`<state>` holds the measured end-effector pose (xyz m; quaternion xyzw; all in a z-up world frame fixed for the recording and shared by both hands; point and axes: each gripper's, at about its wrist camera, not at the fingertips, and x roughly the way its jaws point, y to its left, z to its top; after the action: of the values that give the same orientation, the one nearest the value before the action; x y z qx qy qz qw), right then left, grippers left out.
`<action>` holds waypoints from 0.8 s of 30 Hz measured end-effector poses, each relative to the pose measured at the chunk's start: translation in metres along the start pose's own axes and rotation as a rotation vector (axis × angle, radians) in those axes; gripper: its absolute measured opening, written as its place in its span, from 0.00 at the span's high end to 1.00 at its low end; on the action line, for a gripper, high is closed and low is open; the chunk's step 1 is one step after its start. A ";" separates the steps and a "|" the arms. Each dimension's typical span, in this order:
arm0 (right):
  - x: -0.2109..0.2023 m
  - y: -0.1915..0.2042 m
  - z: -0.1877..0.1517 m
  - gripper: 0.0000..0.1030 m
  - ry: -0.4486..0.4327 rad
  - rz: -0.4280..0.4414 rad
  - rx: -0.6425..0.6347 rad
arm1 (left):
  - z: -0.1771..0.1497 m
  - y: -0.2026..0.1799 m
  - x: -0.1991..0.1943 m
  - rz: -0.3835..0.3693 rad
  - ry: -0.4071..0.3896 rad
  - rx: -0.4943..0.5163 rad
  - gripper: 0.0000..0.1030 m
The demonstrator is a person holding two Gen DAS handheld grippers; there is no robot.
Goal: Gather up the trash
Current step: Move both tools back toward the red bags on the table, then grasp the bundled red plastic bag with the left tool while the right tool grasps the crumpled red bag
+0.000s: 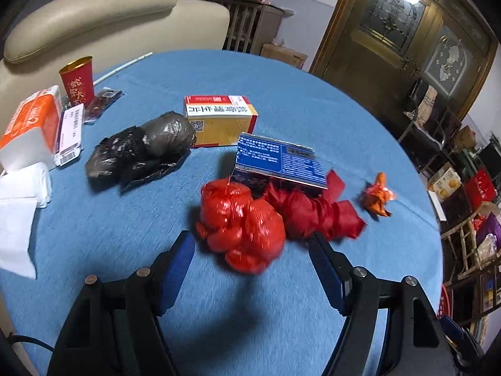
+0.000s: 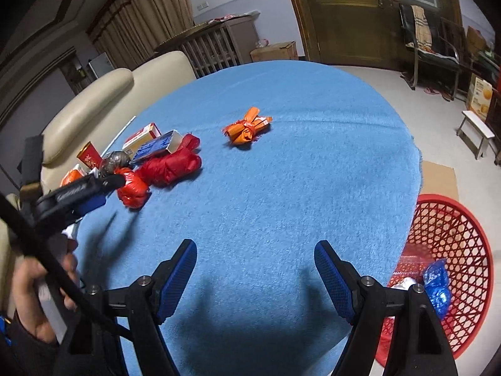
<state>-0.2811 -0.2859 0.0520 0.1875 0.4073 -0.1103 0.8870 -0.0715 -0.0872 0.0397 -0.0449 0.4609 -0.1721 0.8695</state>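
A shiny red bag ball (image 1: 241, 225) lies on the blue tablecloth (image 1: 125, 238), just ahead of my left gripper (image 1: 252, 239). Its jaws stand open on either side of the ball's near end without pressing it. Behind the ball are a dark red bundle (image 1: 313, 216), a small orange wrapper (image 1: 377, 194) and a crumpled black bag (image 1: 137, 153). My right gripper (image 2: 255, 246) is open and empty over bare cloth near the table's edge. The right wrist view also shows the left gripper (image 2: 94, 188) at the red ball (image 2: 133, 188), with the orange wrapper (image 2: 247, 128) farther off.
A red mesh basket (image 2: 454, 250) on the floor right of the table holds a blue wrapper (image 2: 436, 282). On the table are a yellow-red box (image 1: 219, 119), a blue box (image 1: 278, 159), a red cup (image 1: 77, 81), a tissue pack (image 1: 31, 128) and white tissues (image 1: 18, 206). A cream sofa (image 1: 94, 22) stands behind.
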 end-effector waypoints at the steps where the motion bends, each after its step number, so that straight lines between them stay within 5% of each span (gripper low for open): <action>1: 0.001 -0.001 0.001 0.22 0.001 -0.003 -0.001 | 0.002 0.000 0.005 0.003 0.007 -0.002 0.27; 10: 0.013 -0.002 0.010 0.22 0.017 -0.007 -0.005 | 0.007 0.014 0.027 0.040 0.023 -0.024 0.29; 16: 0.022 0.014 0.021 0.22 0.017 -0.005 -0.050 | 0.003 0.024 0.019 0.038 0.008 -0.001 0.41; 24: 0.044 0.049 0.046 0.22 0.004 0.035 -0.102 | -0.012 0.041 -0.009 0.063 -0.021 -0.008 0.42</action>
<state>-0.2043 -0.2626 0.0584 0.1494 0.4109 -0.0735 0.8963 -0.0757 -0.0445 0.0305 -0.0357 0.4535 -0.1424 0.8791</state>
